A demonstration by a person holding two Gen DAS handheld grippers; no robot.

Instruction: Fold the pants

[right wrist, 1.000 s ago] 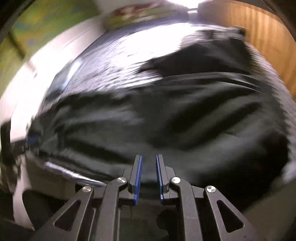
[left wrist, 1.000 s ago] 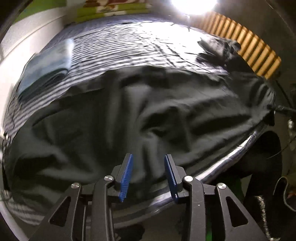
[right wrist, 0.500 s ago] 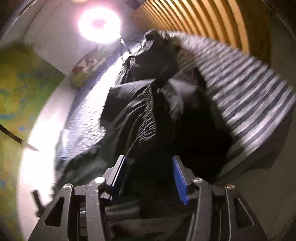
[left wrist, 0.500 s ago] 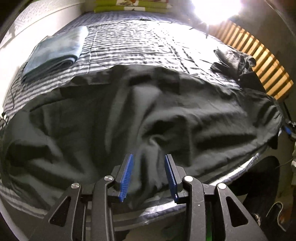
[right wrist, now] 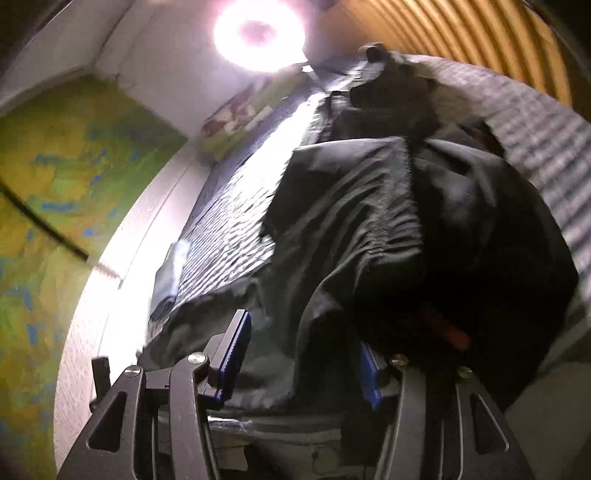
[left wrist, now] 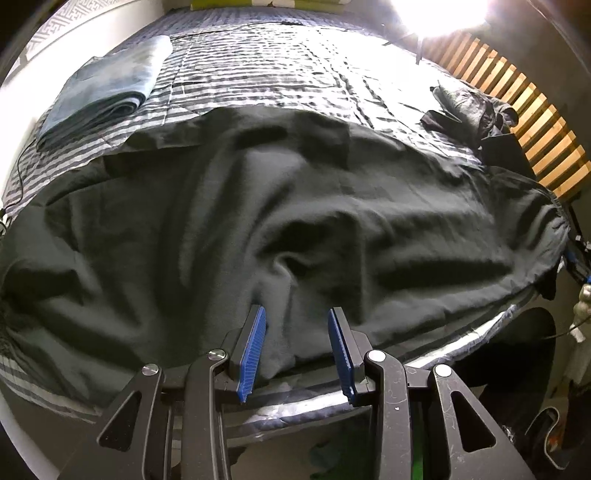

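Pants lie rumpled across striped bed; no writing legible.

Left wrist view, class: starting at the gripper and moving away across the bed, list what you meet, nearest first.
left gripper → black pants spread out → striped bedsheet → green pillows at the far end.

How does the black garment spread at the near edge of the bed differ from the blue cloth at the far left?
The black pants lie unfolded, spread wide across the bed; the blue cloth is folded into a neat stack. The pants are wrinkled, the cloth smooth. The pants reach the near edge by the left gripper; the cloth lies far from it. Both rest on the striped cover.
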